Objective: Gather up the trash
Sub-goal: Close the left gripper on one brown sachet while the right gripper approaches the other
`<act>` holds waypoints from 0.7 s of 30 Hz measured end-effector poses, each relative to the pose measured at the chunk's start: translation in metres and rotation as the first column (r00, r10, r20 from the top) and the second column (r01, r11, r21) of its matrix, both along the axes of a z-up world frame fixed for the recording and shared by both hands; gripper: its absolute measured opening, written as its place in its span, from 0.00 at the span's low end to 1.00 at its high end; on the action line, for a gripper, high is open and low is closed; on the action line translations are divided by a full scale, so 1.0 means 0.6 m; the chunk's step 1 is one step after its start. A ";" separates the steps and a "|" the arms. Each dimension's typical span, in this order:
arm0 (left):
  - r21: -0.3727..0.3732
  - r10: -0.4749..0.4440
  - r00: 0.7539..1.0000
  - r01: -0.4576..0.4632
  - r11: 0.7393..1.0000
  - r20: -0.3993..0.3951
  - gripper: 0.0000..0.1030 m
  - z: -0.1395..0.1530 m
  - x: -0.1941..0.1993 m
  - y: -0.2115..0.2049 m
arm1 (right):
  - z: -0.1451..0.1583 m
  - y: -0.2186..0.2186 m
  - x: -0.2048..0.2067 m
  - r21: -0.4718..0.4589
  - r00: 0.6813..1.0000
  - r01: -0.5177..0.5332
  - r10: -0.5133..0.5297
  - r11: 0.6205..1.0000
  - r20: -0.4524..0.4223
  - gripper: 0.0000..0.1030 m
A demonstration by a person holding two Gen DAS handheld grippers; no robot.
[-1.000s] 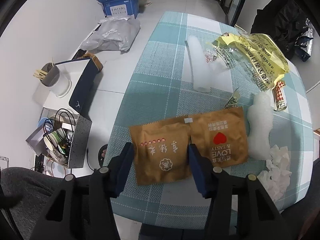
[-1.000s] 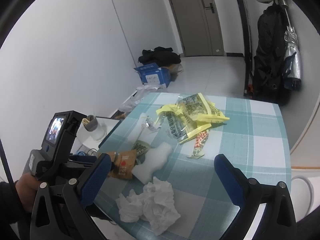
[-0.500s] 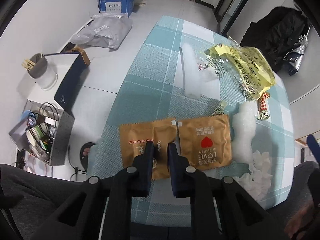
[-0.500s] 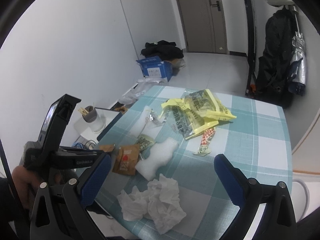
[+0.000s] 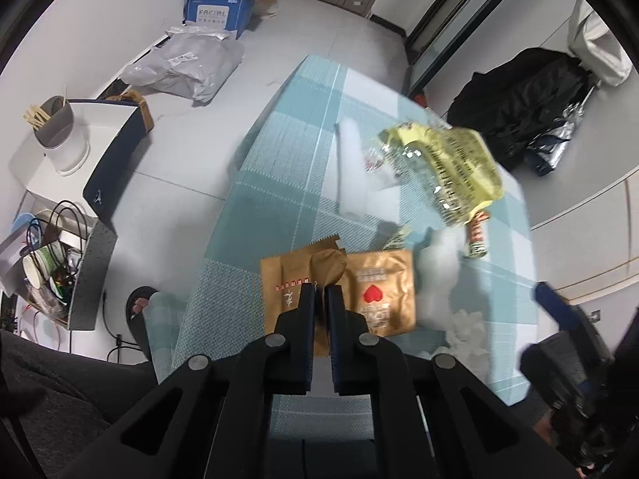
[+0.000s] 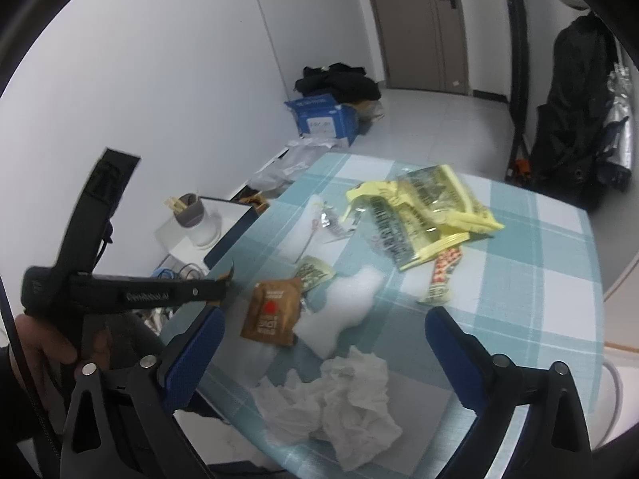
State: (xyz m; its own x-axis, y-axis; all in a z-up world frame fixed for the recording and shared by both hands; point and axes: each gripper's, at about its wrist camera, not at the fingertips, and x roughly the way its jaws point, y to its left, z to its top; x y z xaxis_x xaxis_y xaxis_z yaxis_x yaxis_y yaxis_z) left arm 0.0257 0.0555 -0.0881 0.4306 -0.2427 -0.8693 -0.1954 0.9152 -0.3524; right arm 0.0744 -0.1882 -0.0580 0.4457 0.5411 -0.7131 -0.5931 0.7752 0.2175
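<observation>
Brown foil sachet [image 5: 297, 279], crumpled upward, pinched in closed left hand-held gripper [image 5: 321, 295]; right's empty jaws narrowing

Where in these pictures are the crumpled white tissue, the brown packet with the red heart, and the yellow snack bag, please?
crumpled white tissue [image 6: 343, 403]: right wrist view, middle of the wad.
brown packet with the red heart [image 5: 381, 291]: left wrist view, beside the heart print.
yellow snack bag [image 6: 423, 211]: right wrist view, centre of the printed film.

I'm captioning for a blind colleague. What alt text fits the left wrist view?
The left gripper is shut on a brown packet, lifting its crumpled edge off a checked table. A second brown packet lies alongside.
</observation>
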 end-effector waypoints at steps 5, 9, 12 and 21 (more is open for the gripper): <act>-0.093 0.015 1.000 -0.013 0.996 0.018 0.02 0.002 -0.003 0.019 | -0.012 0.024 0.018 0.020 0.994 -0.068 0.070 0.997 -0.082 0.75; -0.145 0.040 0.999 -0.036 0.989 0.023 0.02 0.001 -0.004 0.033 | -0.032 0.057 0.044 0.040 0.975 -0.137 0.142 0.990 -0.169 0.63; -0.153 0.038 0.998 -0.031 0.988 0.043 0.02 0.008 -0.006 0.037 | -0.049 0.084 0.062 0.030 0.963 -0.178 0.180 0.984 -0.198 0.47; -0.167 0.023 0.998 -0.013 0.986 0.061 0.02 0.008 -0.009 0.042 | -0.098 0.131 0.085 -0.121 0.957 -0.198 0.166 0.973 -0.237 0.23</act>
State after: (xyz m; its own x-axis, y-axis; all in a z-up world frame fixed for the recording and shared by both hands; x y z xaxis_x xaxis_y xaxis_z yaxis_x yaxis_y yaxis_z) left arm 0.0202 0.0807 -0.0830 0.4886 -0.3738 -0.7884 -0.1841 0.8391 -0.5119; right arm 0.1254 -0.1093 -0.1166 0.1691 0.4841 -0.8585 -0.6757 0.6911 0.2566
